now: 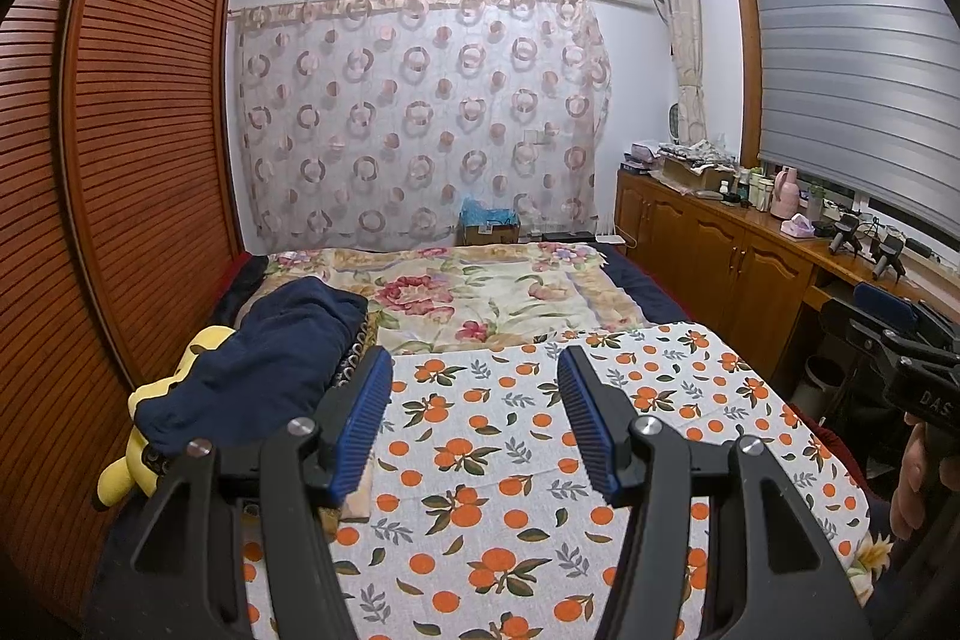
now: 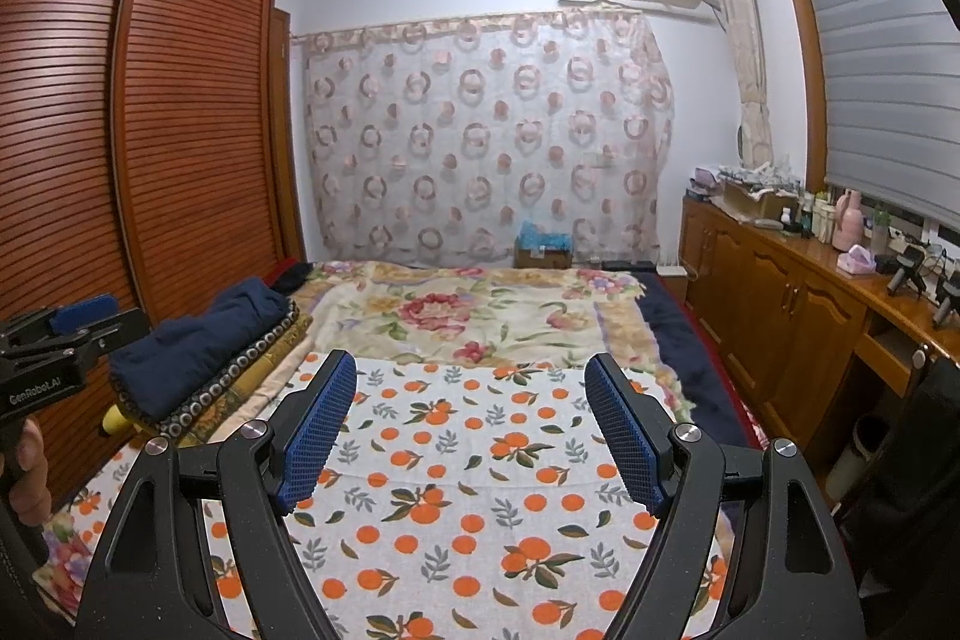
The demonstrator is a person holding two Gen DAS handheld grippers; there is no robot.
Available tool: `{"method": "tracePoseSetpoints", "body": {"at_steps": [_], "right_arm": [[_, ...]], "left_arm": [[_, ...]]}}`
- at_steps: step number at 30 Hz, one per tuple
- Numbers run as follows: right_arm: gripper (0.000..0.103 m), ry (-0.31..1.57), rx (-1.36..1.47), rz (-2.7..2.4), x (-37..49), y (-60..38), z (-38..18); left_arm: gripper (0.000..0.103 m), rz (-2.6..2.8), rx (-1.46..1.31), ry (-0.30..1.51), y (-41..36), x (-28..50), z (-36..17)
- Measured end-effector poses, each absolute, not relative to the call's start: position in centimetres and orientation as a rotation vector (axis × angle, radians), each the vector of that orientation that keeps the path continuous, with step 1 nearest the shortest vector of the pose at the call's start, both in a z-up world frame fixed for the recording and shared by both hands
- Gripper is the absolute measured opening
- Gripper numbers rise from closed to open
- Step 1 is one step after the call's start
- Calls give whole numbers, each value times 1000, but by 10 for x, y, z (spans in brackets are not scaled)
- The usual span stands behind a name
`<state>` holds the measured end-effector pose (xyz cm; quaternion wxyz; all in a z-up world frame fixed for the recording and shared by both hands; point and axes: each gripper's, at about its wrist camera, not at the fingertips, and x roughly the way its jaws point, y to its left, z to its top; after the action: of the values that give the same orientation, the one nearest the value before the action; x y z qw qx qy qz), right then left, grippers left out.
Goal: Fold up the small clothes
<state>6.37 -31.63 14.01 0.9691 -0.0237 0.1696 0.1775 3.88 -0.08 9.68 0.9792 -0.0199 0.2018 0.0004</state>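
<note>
A white cloth with an orange-fruit print point(image 1: 516, 460) lies flat on the bed; it also shows in the right wrist view point(image 2: 480, 472). My left gripper point(image 1: 474, 370) hovers open above it, empty, blue pads apart. My right gripper point(image 2: 471, 370) is open and empty above the same cloth. A dark navy garment point(image 1: 264, 358) lies bunched at the left of the bed, seen also in the right wrist view point(image 2: 198, 346). Each gripper appears at the edge of the other's view: the right one point(image 1: 894, 340), the left one point(image 2: 66, 334).
A yellow plush toy point(image 1: 144, 436) lies under the navy garment by the slatted wardrobe point(image 1: 120, 160). A floral blanket point(image 1: 480, 292) covers the far bed. A wooden cabinet point(image 2: 780, 304) with bottles runs along the right. A patterned curtain point(image 2: 480, 130) hangs behind.
</note>
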Motion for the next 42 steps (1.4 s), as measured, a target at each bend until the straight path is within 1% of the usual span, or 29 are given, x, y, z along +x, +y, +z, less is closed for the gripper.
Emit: {"method": "tracePoseSetpoints", "body": {"at_steps": [42], "right_arm": [[81, 341, -49, 357, 64, -327, 141]], "left_arm": [[57, 1, -37, 395, -1, 35, 92]]}}
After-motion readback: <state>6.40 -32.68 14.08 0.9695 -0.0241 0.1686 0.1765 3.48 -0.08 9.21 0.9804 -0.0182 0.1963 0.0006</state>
